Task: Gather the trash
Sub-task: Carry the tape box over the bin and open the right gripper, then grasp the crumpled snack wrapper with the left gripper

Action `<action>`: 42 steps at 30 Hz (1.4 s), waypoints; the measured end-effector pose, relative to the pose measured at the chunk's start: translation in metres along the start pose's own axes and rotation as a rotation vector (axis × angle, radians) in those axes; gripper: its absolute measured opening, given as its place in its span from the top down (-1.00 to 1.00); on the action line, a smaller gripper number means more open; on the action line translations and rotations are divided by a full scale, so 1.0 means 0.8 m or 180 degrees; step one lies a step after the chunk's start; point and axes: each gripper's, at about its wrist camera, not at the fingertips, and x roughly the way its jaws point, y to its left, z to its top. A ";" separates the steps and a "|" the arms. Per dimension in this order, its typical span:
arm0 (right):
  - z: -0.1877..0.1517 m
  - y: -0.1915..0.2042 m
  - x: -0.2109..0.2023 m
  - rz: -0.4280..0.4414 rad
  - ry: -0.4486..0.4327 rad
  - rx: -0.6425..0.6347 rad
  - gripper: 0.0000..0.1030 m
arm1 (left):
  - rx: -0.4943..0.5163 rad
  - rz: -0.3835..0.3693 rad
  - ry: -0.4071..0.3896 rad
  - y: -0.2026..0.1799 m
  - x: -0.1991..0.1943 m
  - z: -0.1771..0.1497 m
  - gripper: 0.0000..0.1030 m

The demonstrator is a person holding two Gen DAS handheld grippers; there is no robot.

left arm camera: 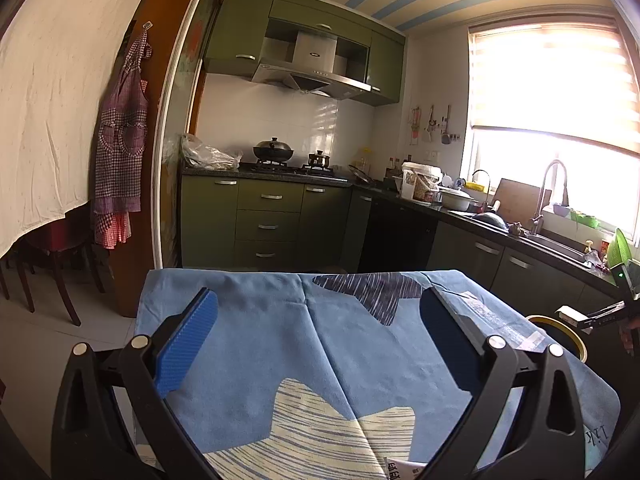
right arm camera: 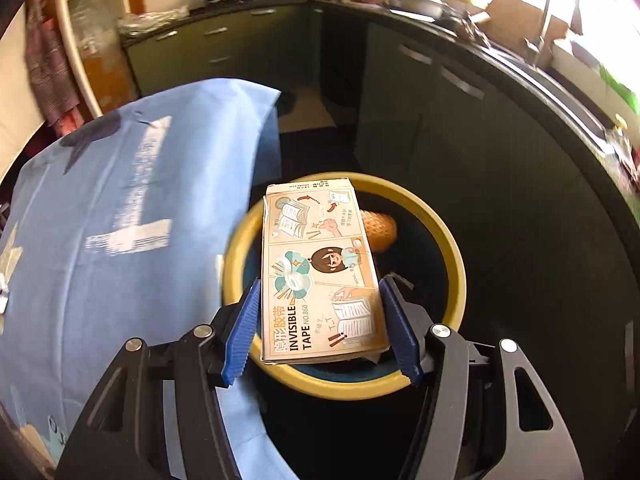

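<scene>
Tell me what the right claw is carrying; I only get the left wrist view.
Observer: A flat box printed "Invisible Tape"; the right claw grips its long edges.
Operator: Is it over the bin?
Observer: Yes, it hangs above the opening of the yellow-rimmed bin.
Operator: Anything inside already?
Observer: One tan netted lump lies in there, past the box.
</scene>
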 end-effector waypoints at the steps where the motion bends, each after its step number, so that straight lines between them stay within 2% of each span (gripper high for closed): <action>1: 0.001 -0.011 0.012 -0.0030 0.0060 0.0110 -0.14 | -0.0001 -0.0005 0.0001 0.000 0.000 0.000 -0.87; 5: -0.001 -0.043 0.049 -0.0021 0.0187 0.0459 -0.26 | -0.0013 -0.0043 0.0009 0.001 0.000 0.000 -0.87; 7: -0.004 -0.049 0.041 -0.0130 0.0068 0.0595 -0.29 | -0.0005 -0.0069 0.0020 0.000 0.001 0.000 -0.87; 10: -0.009 -0.047 0.002 0.0046 -0.0294 0.0980 -0.30 | 0.0036 -0.0114 0.0051 -0.004 0.003 -0.001 -0.87; 11: -0.008 -0.043 -0.012 0.0190 -0.0446 0.1078 -0.33 | 0.0062 -0.0142 0.0070 -0.007 0.004 -0.002 -0.87; 12: -0.010 -0.034 -0.031 0.0367 -0.0670 0.1167 -0.45 | 0.0081 -0.0167 0.0086 -0.009 0.005 -0.002 -0.87; 13: -0.009 -0.024 -0.049 0.0469 -0.0894 0.1222 -0.60 | 0.0099 -0.0200 0.0097 -0.012 0.006 -0.003 -0.87; 15: -0.010 0.000 -0.081 0.0582 -0.1422 0.1305 -0.70 | 0.0130 -0.0332 0.0145 -0.017 0.009 -0.003 -0.87; 16: -0.011 0.014 -0.093 0.0584 -0.1685 0.1302 -0.70 | 0.0142 -0.0426 0.0176 -0.020 0.010 -0.004 -0.87; 18: -0.012 0.044 -0.110 0.0414 -0.2205 0.1261 -0.70 | 0.0192 -0.0631 0.0283 -0.027 0.013 -0.004 -0.87; 21: -0.020 0.086 -0.121 0.0074 -0.2768 0.1158 -0.70 | 0.0396 -0.0899 0.0517 -0.046 0.019 -0.007 -0.87; 26: -0.039 0.135 -0.149 -0.0293 -0.3065 0.0658 -0.80 | 0.1142 -0.1462 0.1082 -0.090 0.019 -0.029 -0.87; 30: -0.050 0.156 -0.147 -0.0312 -0.3045 0.0520 -0.80 | 0.1722 -0.1770 0.1382 -0.118 0.010 -0.042 -0.87; 33: -0.042 0.162 -0.139 -0.0309 -0.3022 0.0508 -0.80 | 0.2090 -0.1930 0.1576 -0.135 0.006 -0.049 -0.83; 35: -0.041 0.158 -0.135 -0.0316 -0.3024 0.0498 -0.80 | 0.2336 -0.1984 0.1739 -0.145 0.008 -0.060 -0.74; 37: -0.041 0.154 -0.134 -0.0328 -0.3023 0.0488 -0.80 | 0.2508 -0.1895 0.1949 -0.152 0.017 -0.075 -0.57; 39: -0.041 0.153 -0.132 -0.0331 -0.3016 0.0487 -0.80 | 0.2624 -0.1887 0.2126 -0.153 0.028 -0.089 -0.37; 42: -0.039 0.150 -0.129 -0.0327 -0.2998 0.0503 -0.80 | 0.2750 -0.1798 0.2310 -0.150 0.045 -0.106 -0.25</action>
